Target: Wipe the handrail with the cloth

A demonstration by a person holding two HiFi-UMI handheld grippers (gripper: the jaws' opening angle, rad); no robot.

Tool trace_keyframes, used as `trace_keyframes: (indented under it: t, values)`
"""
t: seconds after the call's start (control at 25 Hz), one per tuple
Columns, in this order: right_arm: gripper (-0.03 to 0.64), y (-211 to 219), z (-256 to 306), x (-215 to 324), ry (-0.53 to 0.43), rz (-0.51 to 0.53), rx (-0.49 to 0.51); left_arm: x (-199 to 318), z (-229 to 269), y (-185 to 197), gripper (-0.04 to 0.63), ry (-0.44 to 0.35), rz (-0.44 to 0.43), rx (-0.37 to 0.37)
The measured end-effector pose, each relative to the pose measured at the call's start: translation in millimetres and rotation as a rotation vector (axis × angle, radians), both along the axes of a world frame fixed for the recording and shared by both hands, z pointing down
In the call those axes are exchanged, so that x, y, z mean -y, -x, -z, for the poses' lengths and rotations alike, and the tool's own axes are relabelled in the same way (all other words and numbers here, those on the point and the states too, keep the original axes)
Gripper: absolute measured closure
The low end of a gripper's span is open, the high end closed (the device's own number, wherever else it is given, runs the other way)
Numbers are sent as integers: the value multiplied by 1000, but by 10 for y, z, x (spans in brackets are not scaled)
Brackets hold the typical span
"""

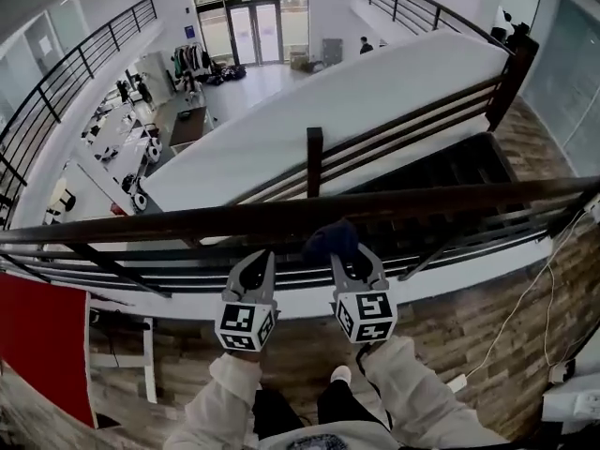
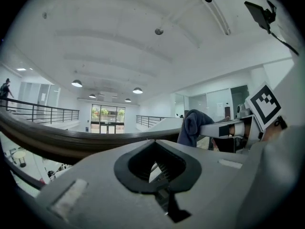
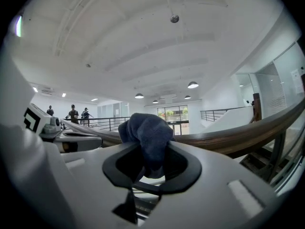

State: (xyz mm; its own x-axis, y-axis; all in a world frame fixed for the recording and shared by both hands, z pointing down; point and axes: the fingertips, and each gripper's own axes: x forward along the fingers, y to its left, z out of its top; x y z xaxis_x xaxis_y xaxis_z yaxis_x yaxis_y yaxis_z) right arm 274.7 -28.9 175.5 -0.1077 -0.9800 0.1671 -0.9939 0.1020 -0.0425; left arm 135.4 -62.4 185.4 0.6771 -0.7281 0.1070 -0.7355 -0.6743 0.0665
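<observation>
With your right gripper (image 1: pixel 349 259) clamped on the bunched dark blue fabric cloth (image 1: pixel 330 238) at the dark brown wooden handrail (image 1: pixel 169 225), press down and slide steadily, holding your closed, empty left gripper (image 1: pixel 253 268) clear.

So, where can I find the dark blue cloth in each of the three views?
Head view: the cloth at lower centre, at the handrail's near edge.
Left gripper view: the cloth right of centre, over the handrail.
Right gripper view: the cloth in the centre, clamped in the right gripper.
Shared landmark: the dark handrail, in all three.
</observation>
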Motion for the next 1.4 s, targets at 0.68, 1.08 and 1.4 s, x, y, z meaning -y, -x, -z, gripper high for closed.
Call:
trace_keyframes:
  t: [0.68, 1.08, 1.4]
  values:
    - [525, 3319, -416, 534, 65, 436, 5, 121, -379, 3280, 597, 41, 422, 36]
    - [525, 4869, -764, 719, 132, 579, -8, 107, -606, 4898, 597, 71, 590, 36]
    - [525, 5598, -1118, 1009, 175, 642, -19, 359, -914, 5531, 597, 95, 648, 33]
